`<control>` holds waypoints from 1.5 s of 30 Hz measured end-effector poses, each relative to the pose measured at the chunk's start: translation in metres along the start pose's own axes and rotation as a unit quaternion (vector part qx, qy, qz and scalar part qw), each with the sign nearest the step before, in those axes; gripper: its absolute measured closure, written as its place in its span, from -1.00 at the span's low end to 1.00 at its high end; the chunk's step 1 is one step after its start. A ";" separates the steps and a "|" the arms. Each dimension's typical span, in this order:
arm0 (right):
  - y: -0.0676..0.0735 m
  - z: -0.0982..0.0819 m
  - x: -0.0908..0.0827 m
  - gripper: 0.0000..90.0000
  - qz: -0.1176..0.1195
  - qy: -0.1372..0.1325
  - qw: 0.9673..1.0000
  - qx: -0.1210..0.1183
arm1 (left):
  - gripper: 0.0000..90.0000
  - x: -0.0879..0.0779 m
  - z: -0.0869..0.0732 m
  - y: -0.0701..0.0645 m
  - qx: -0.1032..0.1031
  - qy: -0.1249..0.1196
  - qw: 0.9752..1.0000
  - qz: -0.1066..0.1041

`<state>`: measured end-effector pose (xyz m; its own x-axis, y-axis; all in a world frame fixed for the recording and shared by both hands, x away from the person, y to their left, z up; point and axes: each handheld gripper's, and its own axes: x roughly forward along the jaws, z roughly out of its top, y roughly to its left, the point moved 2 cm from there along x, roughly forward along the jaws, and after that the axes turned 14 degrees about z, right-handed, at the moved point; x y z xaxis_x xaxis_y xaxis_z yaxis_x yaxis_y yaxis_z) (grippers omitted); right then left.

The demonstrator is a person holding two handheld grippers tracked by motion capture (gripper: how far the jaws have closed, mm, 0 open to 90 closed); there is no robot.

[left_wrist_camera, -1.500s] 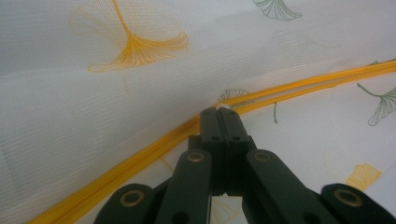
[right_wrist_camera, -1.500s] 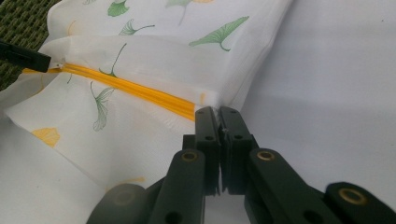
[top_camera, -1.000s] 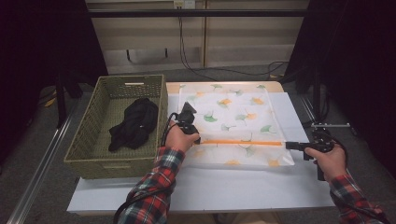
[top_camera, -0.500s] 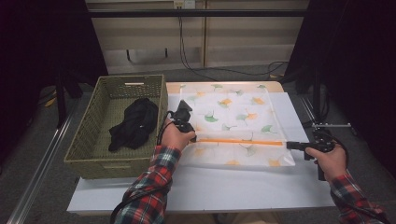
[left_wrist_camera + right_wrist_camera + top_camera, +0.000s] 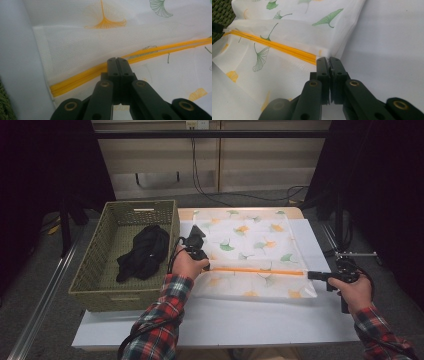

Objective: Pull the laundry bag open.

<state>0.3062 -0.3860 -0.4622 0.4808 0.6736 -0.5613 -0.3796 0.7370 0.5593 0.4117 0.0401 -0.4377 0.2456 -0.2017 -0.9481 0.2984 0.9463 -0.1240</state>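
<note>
Laundry bag [image 5: 250, 251] of white mesh with a ginkgo-leaf print, flat on the white table [image 5: 240, 320], stretched between the two tools. Orange zipper [image 5: 257, 270] running straight from one tool to the other, taut.

Left gripper [image 5: 117, 61]: clenched, jaws pressed together right on the zipper line, apparently on the slider or the tape there, though the exact part sits hidden under the tips. Bag's short hemmed edge just beyond and to the side of those tips.

Right gripper [image 5: 329, 61]: clenched too, pinching the bag's corner at the zipper's end; bare table beyond the tips on one side, printed mesh fanning away on the other.

Wicker basket [image 5: 125, 252] beside the left hand [image 5: 189, 265], with a dark garment [image 5: 144, 251] bundled inside.

Handling, by judgement: very light, limp, thin; likely to wrinkle and bunch rather than hold a shape, and to slide easily on the smooth tabletop. Not fragile, though fine mesh can snag. Best held at the reinforced parts: zipper tape, end tab, hemmed corner. Loose mesh mid-panel would merely gather. Tension from the far end needed for any clean run along the zipper.
</note>
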 end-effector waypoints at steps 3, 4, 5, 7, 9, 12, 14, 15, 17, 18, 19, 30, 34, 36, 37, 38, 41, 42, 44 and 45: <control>-0.001 0.000 -0.001 0.94 -0.003 -0.001 1.000 -0.004 | 1.00 0.000 0.000 0.001 0.000 0.001 1.000 -0.001; -0.002 0.000 -0.001 0.94 -0.004 0.000 1.000 -0.004 | 1.00 0.000 0.000 0.002 0.003 0.002 1.000 0.003; -0.002 0.000 -0.001 0.94 -0.004 0.000 1.000 -0.004 | 1.00 0.000 0.000 0.002 0.000 0.002 1.000 0.000; -0.002 -0.001 -0.001 0.94 -0.004 0.001 1.000 -0.003 | 1.00 -0.001 0.000 0.004 -0.005 0.003 1.000 0.001; -0.002 0.000 -0.001 0.94 -0.005 0.000 1.000 -0.004 | 1.00 -0.001 0.000 0.005 -0.002 0.004 1.000 0.004; -0.002 0.000 -0.001 0.94 -0.006 -0.001 1.000 -0.005 | 1.00 -0.001 0.001 0.007 -0.011 0.005 1.000 0.002; -0.002 0.000 -0.002 0.94 -0.006 -0.002 1.000 -0.004 | 1.00 -0.002 0.001 0.007 -0.006 0.006 1.000 0.001; -0.002 0.000 -0.002 0.94 -0.005 -0.001 1.000 -0.002 | 1.00 -0.002 0.001 0.006 -0.008 0.006 1.000 0.000; -0.003 0.000 -0.002 0.94 -0.006 -0.001 1.000 -0.002 | 1.00 -0.003 0.002 0.006 -0.011 0.005 1.000 -0.002; -0.003 0.001 -0.002 0.94 -0.007 -0.003 1.000 -0.003 | 1.00 -0.003 0.002 0.007 -0.007 0.004 1.000 0.004; -0.003 0.001 -0.002 0.94 -0.009 -0.003 1.000 -0.005 | 1.00 -0.004 0.003 0.007 -0.009 0.003 1.000 0.003; -0.007 0.000 -0.005 0.94 -0.012 -0.006 1.000 0.001 | 1.00 -0.011 0.005 0.015 -0.017 0.000 1.000 0.008; -0.007 0.000 -0.005 0.94 -0.013 -0.004 1.000 0.002 | 1.00 -0.013 0.006 0.016 -0.015 -0.001 1.000 0.011; -0.007 0.000 -0.004 0.94 -0.013 -0.004 1.000 0.001 | 1.00 -0.014 0.006 0.016 -0.016 -0.003 1.000 0.015; -0.008 0.000 -0.005 0.94 -0.015 -0.004 1.000 0.001 | 1.00 -0.014 0.007 0.017 -0.013 -0.002 1.000 0.019; -0.008 0.000 -0.005 0.94 -0.016 -0.005 1.000 0.000 | 1.00 -0.015 0.007 0.018 -0.018 -0.002 1.000 0.017; -0.010 -0.001 -0.006 0.94 -0.019 -0.007 1.000 0.002 | 1.00 -0.015 0.007 0.021 -0.028 -0.005 0.999 0.016; -0.010 -0.001 -0.006 0.94 -0.020 -0.006 1.000 0.002 | 1.00 -0.016 0.007 0.021 -0.026 -0.005 1.000 0.015; -0.011 -0.001 -0.007 0.94 -0.018 -0.007 1.000 0.003 | 1.00 -0.017 0.007 0.022 -0.025 -0.006 1.000 0.016; -0.011 -0.001 -0.007 0.94 -0.018 -0.006 1.000 0.003 | 1.00 -0.017 0.007 0.023 -0.022 -0.006 1.000 0.016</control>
<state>0.3065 -0.3985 -0.4651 0.5036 0.6453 -0.5744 -0.3572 0.7609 0.5417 0.4211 0.0630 -0.4225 0.2660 -0.1736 -0.9482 0.2487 0.9627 -0.1064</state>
